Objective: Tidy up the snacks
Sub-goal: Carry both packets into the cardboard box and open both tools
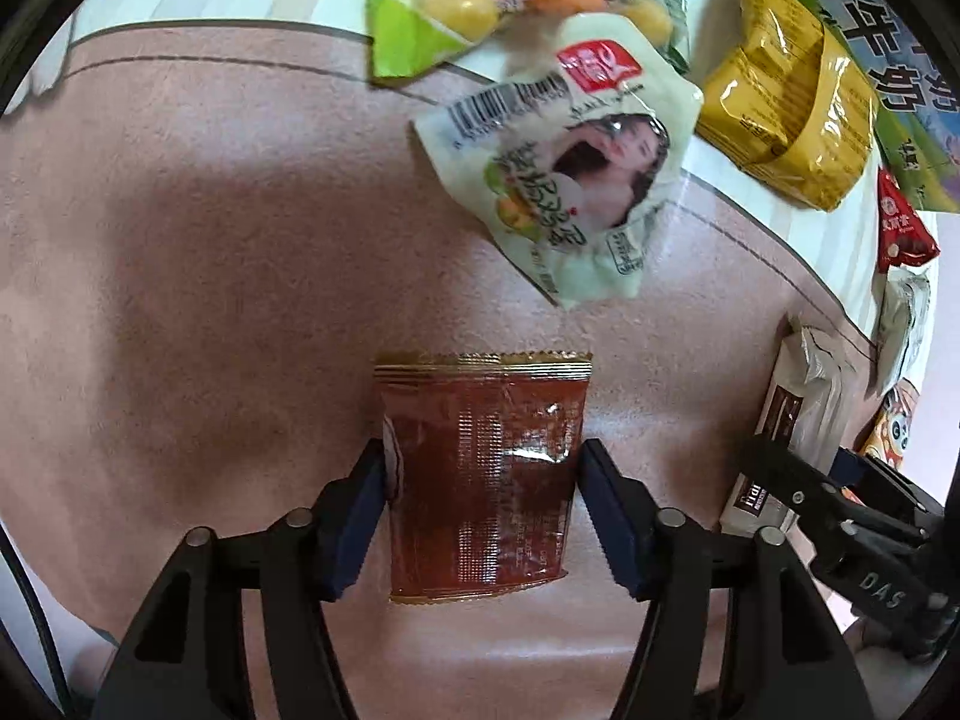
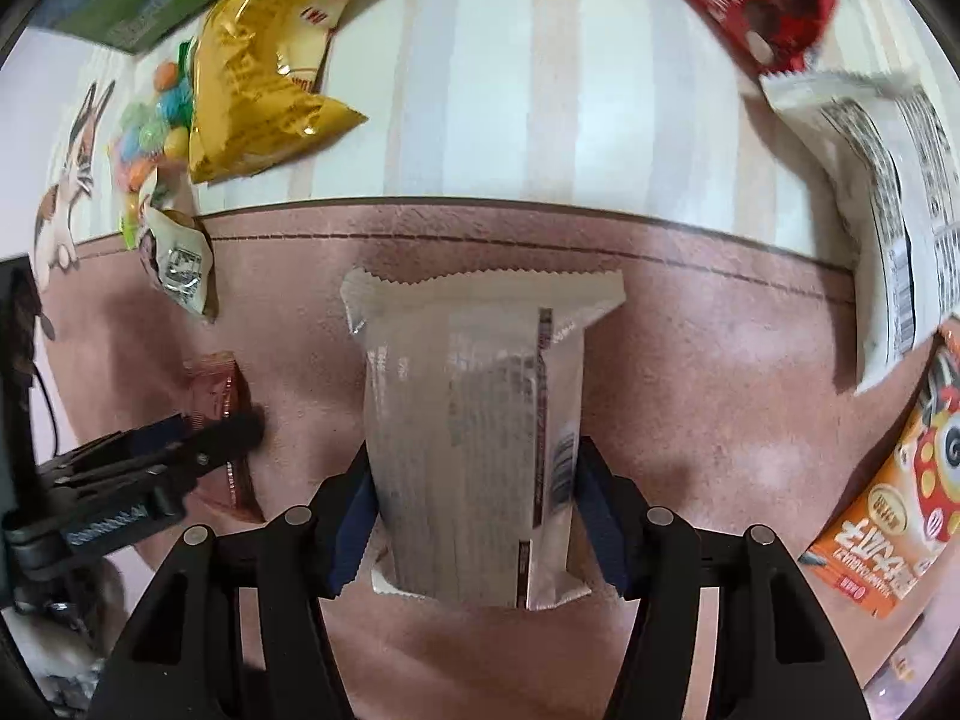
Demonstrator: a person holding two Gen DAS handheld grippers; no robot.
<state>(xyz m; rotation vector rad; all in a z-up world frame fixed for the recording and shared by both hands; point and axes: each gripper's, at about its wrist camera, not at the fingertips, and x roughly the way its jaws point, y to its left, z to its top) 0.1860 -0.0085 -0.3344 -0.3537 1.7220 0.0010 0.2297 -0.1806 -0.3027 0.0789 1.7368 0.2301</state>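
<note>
Between the left tongs (image 1: 483, 498), a brown sachet (image 1: 483, 474) lies lengthwise, clamped; the right tongs (image 2: 474, 492) likewise grip a white bar packet (image 2: 474, 420).

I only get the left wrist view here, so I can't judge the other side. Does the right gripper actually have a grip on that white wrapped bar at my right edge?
Observer: Yes. The right gripper has its jaws pressed on both long sides of the white wrapped bar, which lies seam side up.
Operator: Is the bar clear of other snacks?
Observer: It is. It lies alone on the pink mat, with its zigzag end short of the mat's stitched edge.
Operator: What's further to its right?
Observer: A larger white packet with a barcode lies across the mat's edge, partly on the striped cloth.
</note>
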